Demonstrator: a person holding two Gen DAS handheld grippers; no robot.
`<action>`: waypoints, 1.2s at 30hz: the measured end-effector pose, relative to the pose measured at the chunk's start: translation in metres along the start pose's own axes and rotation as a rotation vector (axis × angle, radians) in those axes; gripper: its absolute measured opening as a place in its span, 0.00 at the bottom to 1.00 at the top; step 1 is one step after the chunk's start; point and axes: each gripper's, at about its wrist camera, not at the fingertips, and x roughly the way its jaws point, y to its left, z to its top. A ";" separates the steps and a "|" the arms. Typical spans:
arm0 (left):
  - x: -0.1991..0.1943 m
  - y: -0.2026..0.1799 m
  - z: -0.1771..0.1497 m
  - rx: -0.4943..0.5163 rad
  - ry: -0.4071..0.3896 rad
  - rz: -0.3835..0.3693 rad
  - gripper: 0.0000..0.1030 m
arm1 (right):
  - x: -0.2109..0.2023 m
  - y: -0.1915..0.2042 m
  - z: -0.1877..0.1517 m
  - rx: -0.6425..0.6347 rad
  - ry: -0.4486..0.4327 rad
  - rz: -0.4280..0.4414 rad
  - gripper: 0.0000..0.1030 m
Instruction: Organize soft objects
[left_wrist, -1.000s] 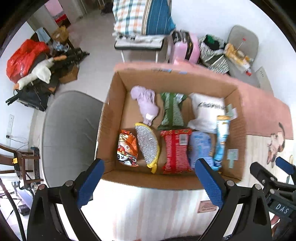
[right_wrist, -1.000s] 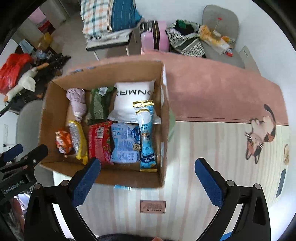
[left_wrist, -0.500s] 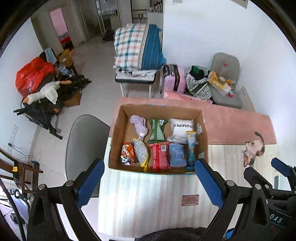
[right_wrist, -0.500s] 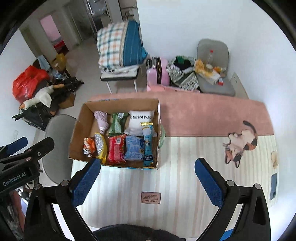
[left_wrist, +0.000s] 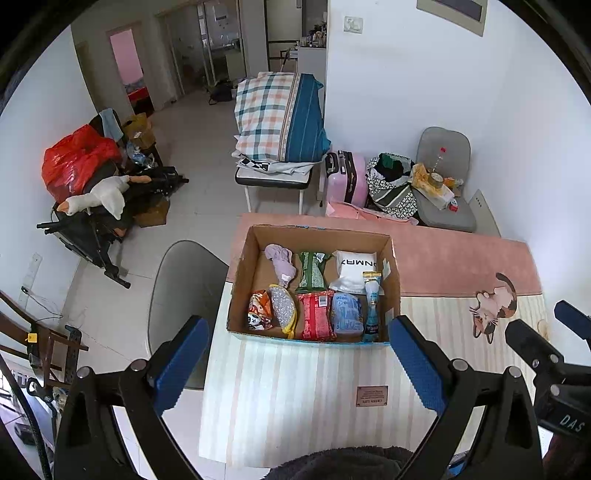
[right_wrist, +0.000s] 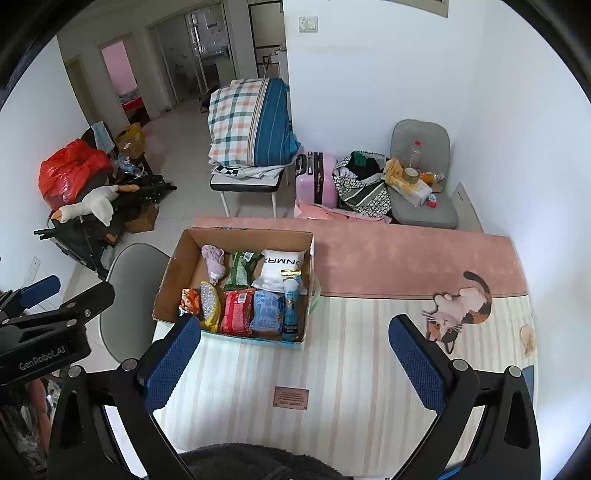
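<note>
Here, both the left gripper (left_wrist: 297, 354) and right gripper (right_wrist: 294, 352) hover with jaws spread wide, empty, above the tabletop (left_wrist: 295, 398); the cardboard box (left_wrist: 393, 280) holds 8 soft items in 2 rows.

white walls (left_wrist: 424, 92), tiled floor (left_wrist: 207, 155) (pale), grey chair (left_wrist: 445, 184)

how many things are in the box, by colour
Purple: 1, cloth
Green: 1, pack
White: 1, bag
Orange: 1, packet
Silver and yellow: 1, sponge
Red: 1, pack
Blue: 2, pack and tube
Total: 8 in the box
</note>
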 end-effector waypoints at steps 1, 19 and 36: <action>-0.002 -0.001 -0.001 0.002 -0.007 0.004 0.97 | -0.001 -0.001 0.000 0.002 -0.003 -0.004 1.00; 0.021 -0.009 -0.006 0.014 0.051 0.004 1.00 | 0.042 -0.004 -0.001 0.020 0.061 -0.076 1.00; 0.023 -0.006 -0.005 0.018 0.046 0.013 1.00 | 0.046 -0.005 0.003 0.012 0.055 -0.086 1.00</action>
